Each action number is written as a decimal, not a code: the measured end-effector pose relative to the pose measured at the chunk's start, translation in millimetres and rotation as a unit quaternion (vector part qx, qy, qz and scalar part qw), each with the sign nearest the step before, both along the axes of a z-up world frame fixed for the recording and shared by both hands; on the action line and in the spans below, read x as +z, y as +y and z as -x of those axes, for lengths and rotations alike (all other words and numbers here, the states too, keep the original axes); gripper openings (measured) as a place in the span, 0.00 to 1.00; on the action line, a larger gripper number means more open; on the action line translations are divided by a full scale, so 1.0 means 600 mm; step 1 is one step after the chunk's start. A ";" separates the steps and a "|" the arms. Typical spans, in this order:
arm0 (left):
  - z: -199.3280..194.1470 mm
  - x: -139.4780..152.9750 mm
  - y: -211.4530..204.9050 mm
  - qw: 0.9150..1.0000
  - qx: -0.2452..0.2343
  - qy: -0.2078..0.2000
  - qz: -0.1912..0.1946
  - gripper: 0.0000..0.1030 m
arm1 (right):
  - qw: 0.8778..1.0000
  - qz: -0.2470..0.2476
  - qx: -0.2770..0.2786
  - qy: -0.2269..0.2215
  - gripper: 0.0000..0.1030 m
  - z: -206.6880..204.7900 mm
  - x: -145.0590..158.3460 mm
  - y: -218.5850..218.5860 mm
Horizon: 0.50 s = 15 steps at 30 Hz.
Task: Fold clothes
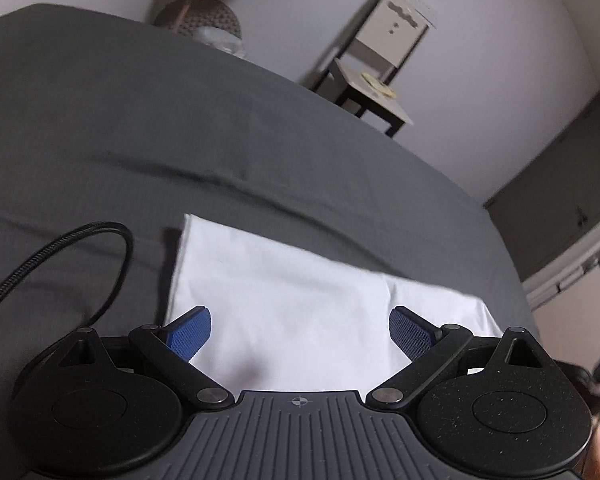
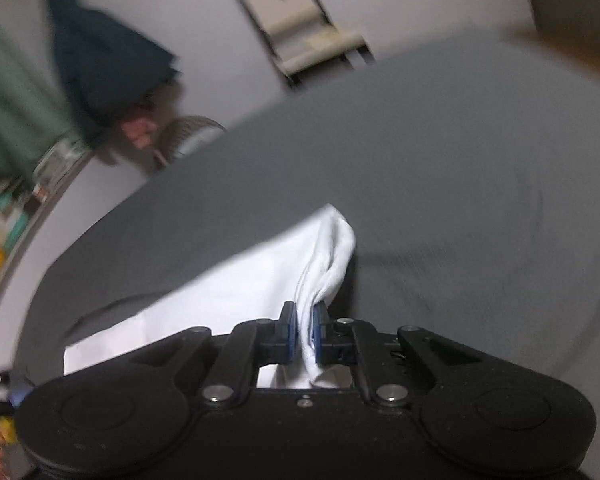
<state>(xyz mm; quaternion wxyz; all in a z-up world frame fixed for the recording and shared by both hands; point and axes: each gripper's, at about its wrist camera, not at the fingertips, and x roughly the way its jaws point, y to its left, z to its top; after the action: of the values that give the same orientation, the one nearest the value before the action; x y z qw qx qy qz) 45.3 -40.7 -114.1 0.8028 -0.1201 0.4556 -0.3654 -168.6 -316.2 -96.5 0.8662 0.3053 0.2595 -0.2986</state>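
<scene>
The right gripper (image 2: 305, 326) is clamped on a bunched fold of white garment (image 2: 328, 248) rising between its blue pads. The left gripper (image 1: 300, 330) hangs spread wide above the same garment (image 1: 284, 292), flat on a grey bed (image 1: 140, 128), chair (image 1: 380, 64) beyond.

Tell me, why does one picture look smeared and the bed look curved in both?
Right wrist view: motion blur smears the background and the grey bedsheet, while the right gripper, clamped on the white cloth, looks sharp. Left wrist view: sharper, only mildly soft; the open left gripper hovers over the cloth. Both: the fisheye lens bows the bed's edge, and the light is dim and even.
</scene>
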 end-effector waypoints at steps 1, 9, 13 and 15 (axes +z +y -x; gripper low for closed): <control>-0.004 -0.001 0.004 1.000 0.006 0.002 0.006 0.94 | 0.999 0.031 0.011 0.001 0.09 -0.013 0.020 0.025; -0.037 -0.012 0.037 0.998 0.045 0.026 0.043 0.94 | 0.974 0.179 0.141 0.008 0.09 -0.176 0.081 0.249; -0.055 -0.016 0.066 0.994 0.069 0.037 0.074 0.94 | 0.958 0.186 0.218 0.024 0.08 -0.262 0.042 0.350; -0.062 -0.019 0.081 0.992 0.088 0.040 0.086 0.94 | 0.951 0.171 0.255 0.030 0.07 -0.297 0.006 0.392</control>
<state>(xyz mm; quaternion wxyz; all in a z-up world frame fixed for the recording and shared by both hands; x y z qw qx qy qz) 82.8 8.2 -125.8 0.7995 -0.2431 0.4417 -0.3264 9.9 -81.1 -92.8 0.9445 0.0676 0.2997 -0.1166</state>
